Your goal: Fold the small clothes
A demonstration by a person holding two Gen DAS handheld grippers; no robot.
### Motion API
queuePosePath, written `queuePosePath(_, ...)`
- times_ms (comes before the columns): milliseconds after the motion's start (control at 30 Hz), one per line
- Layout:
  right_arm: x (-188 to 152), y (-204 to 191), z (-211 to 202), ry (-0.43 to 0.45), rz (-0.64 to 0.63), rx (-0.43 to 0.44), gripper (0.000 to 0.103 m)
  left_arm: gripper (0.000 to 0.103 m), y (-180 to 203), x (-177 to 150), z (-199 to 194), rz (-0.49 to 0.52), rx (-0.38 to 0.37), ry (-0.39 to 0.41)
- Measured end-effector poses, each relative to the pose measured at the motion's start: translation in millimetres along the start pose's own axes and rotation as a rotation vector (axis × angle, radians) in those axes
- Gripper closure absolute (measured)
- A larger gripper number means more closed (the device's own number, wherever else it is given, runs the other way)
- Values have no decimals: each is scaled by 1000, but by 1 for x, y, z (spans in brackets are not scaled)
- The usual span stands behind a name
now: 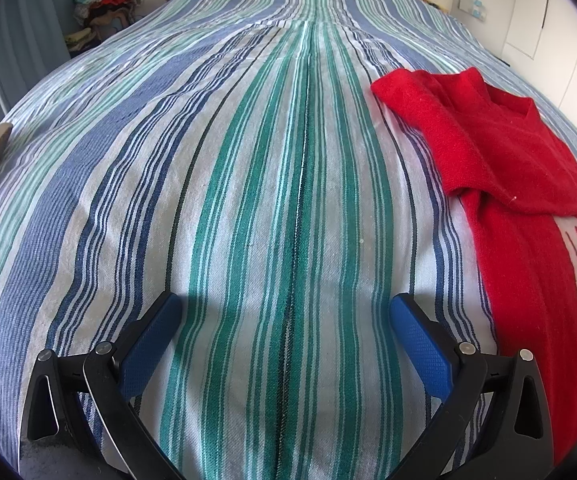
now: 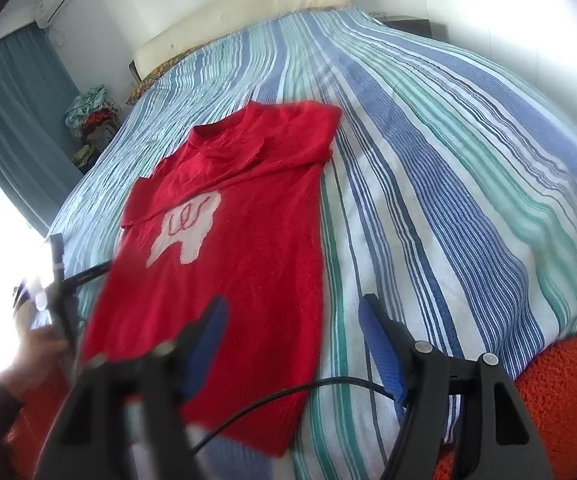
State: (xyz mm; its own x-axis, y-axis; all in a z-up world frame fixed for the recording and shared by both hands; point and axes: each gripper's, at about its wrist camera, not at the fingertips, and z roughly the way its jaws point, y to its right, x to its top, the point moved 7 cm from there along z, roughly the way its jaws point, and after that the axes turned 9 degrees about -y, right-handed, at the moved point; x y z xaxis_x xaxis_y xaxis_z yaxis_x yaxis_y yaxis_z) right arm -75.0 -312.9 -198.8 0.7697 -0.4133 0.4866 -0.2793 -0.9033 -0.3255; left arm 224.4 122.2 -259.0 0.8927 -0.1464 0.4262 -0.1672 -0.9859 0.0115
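Left tongs [image 1: 286, 312] and right tongs [image 2: 292, 316], both spread wide, empty.

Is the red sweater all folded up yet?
Not yet. Both sleeves of the red sweater already lie folded across its chest, over the striped bedspread. Right now nothing is held: the left gripper and right gripper are both open. Still left: folding the long body up.
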Motion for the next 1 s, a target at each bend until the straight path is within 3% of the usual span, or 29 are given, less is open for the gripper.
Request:
queuePosePath(200, 2, 13, -4, 10, 58, 10, 36, 0, -1, 4, 1, -22, -3, -36)
queuePosePath(333, 11, 15, -16, 25, 56, 30, 36, 0, -6, 7, -1, -58, -73, -157)
queuePosePath(400, 23, 16, -40, 86, 10, -5, 36, 7, -10, 5, -19, -68, -109, -185)
queuePosePath(467, 41, 19, -86, 191, -79, -96, 36, 22, -14, 1, -51, -50, -97, -163)
queuePosePath(533, 57, 18, -140, 291, -174, -184, 35, 19, -8, -10, -99, 19, -105, -107)
queuePosePath(600, 66, 12, -186, 357, -282, -254, 23, 1, 5, -32, -142, 79, -154, -74)
queuePosePath(633, 68, 8, -198, 356, -329, -261, 12, 1, 16, -48, -158, 103, -206, -83)
queuePosePath(700, 63, -1, -195, 231, -411, -187, 9, 1, 40, -80, -169, 143, -318, -144)
queuePosePath(733, 53, -6, -179, 110, -421, -114, 9, 1, 53, -97, -167, 150, -366, -184)
queuePosePath(800, 28, -16, -138, -83, -381, 57, 10, 2, 68, -118, -154, 129, -379, -226)
queuePosePath(867, 3, -30, -97, -198, -327, 226, 16, 3, 71, -127, -135, 85, -344, -254)
queuePosePath(1000, -21, -32, -9, -383, -102, 385, 22, 7, 80, -134, -119, -6, -413, -304)
